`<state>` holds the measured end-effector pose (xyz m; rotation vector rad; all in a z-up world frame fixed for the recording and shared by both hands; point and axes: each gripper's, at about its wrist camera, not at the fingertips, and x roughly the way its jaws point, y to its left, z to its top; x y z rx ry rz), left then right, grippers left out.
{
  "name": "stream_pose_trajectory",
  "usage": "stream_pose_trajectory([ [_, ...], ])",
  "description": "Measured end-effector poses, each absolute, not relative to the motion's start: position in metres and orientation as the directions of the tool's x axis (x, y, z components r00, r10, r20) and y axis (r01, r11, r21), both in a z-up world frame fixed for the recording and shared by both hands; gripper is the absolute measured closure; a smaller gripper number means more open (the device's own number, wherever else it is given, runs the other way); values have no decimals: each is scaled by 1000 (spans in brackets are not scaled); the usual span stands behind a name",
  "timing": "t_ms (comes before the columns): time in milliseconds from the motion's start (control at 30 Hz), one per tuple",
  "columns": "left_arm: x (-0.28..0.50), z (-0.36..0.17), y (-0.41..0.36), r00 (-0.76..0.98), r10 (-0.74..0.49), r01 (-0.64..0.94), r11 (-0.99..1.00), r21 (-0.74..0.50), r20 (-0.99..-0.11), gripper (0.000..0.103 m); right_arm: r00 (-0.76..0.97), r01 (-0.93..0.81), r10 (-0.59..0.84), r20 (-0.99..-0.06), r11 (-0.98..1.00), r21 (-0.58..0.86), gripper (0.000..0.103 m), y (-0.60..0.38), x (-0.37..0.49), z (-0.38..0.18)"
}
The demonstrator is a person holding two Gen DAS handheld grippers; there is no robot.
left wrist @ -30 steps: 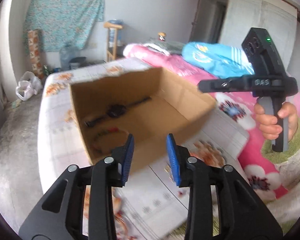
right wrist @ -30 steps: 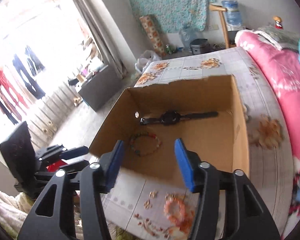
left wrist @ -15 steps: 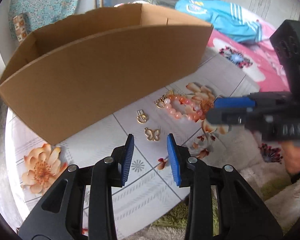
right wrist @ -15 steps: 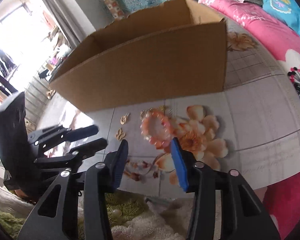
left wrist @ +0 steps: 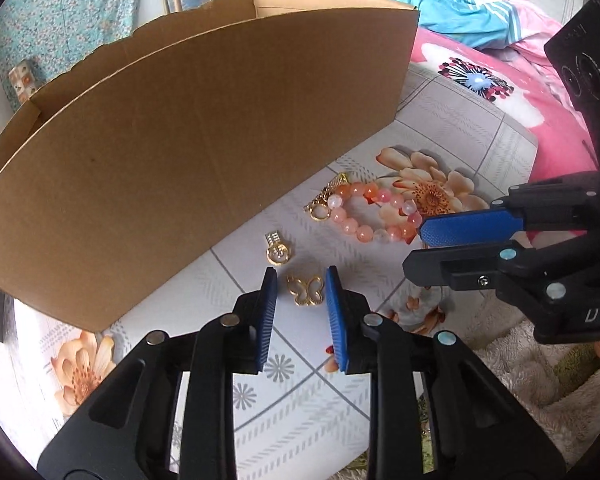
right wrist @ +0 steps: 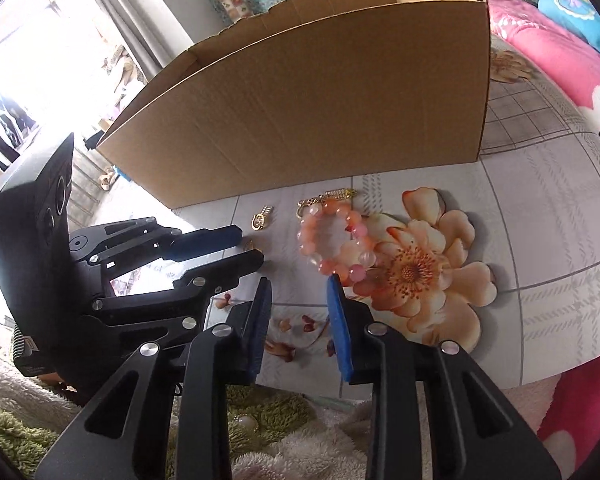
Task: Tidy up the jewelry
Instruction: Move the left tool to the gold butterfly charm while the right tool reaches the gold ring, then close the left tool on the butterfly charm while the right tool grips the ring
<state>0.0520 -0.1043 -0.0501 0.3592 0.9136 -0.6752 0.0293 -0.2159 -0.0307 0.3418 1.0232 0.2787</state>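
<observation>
Beside a cardboard box (left wrist: 188,132) on the flowered tablecloth (left wrist: 452,128), the left gripper (left wrist: 301,292) is closing around a gold butterfly charm (left wrist: 306,290), not yet pinching, while the right gripper (right wrist: 299,300), also closing and empty, reaches the near edge of a pink bead bracelet (right wrist: 332,240), likely to box both.

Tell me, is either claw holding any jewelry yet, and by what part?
Nothing held. The left claw is closing around the gold butterfly charm; the right claw closes beside the pink bead bracelet.
</observation>
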Motion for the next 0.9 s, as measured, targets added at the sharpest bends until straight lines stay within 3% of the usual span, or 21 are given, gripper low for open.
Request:
stream_pose_trajectory([
  [100,52,-50,-104,428,-386,676,737,6,-817,87,495,-56,381,-781,911,409,75,-219,26,-33],
  [500,50,-48,-90,435,-400,641,766,-35,-807,88,527,-80,368,-766,919,386,75,-216,19,-19],
  [767,58,-47,-66,473,-386,565,823,-63,-792,88,548,-212,354,-758,935,284,75,-178,44,-8],
  [900,61,-45,-55,491,-387,542,837,-73,-781,88,520,-260,340,-784,937,233,82,-157,56,-15],
])
